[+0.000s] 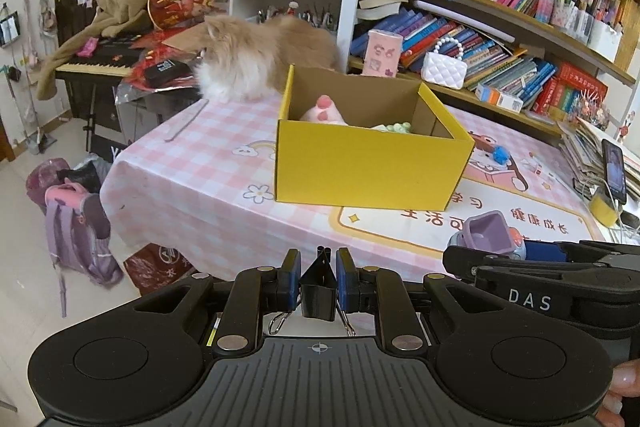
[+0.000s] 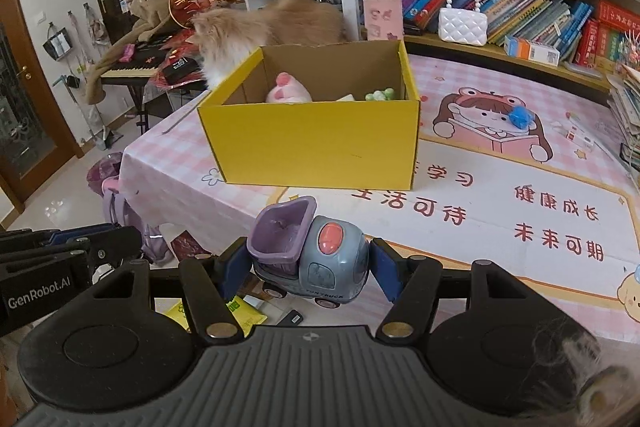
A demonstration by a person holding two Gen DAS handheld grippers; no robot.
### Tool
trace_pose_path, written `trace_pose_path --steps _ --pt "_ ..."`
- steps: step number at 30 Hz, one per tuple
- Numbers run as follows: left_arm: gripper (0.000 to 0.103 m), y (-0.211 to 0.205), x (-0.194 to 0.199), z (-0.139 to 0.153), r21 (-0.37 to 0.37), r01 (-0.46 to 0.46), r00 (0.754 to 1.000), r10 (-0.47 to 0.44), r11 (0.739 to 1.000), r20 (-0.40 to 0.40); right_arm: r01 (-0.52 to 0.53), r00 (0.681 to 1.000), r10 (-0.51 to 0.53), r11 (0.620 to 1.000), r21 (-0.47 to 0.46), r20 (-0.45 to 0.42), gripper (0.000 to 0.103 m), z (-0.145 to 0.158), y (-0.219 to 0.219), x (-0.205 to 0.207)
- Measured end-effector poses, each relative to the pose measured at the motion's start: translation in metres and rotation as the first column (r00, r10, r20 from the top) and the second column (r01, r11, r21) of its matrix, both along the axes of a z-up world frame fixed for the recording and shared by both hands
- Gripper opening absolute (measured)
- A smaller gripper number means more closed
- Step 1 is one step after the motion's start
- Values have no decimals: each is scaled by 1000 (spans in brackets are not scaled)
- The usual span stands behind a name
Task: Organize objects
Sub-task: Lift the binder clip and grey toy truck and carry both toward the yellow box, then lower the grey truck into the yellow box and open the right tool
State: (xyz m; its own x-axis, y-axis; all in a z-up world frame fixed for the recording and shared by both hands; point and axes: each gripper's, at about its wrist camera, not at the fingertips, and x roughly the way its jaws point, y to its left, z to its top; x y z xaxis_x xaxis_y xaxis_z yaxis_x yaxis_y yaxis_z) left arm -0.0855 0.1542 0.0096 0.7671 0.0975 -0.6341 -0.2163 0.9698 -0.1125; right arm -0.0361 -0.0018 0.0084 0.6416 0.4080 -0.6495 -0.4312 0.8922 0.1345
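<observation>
A yellow cardboard box [image 1: 372,167] [image 2: 316,143] stands open on the pink checked tablecloth [image 2: 520,187]. Inside it lie a pink plush toy [image 1: 324,113] [image 2: 288,91] and a pale green toy [image 2: 380,94]. My left gripper [image 1: 318,281] is shut on a black binder clip [image 1: 318,291], held above the table's near edge in front of the box. My right gripper [image 2: 304,267] is shut on a grey and purple toy dump truck [image 2: 308,255], also short of the box. The truck [image 1: 486,233] shows at the right of the left wrist view.
A fluffy ginger cat [image 1: 256,59] [image 2: 272,27] stands on the table right behind the box. A small blue toy [image 2: 520,117] lies on the cloth to the right. Bookshelves [image 1: 500,27] line the back, a phone on a stand [image 1: 614,171] at far right, a backpack [image 1: 80,227] on the floor.
</observation>
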Motion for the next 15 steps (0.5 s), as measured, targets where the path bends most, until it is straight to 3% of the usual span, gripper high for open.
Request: trace_pose_path --steps 9,15 --pt "17 7 8 0 -13 27 1000 -27 1000 11 13 1000 -13 1000 -26 -3 62 0 8 -4" --pt "17 6 31 5 -20 36 999 -36 999 27 22 1000 -23 999 -32 -12 62 -1 7 14"
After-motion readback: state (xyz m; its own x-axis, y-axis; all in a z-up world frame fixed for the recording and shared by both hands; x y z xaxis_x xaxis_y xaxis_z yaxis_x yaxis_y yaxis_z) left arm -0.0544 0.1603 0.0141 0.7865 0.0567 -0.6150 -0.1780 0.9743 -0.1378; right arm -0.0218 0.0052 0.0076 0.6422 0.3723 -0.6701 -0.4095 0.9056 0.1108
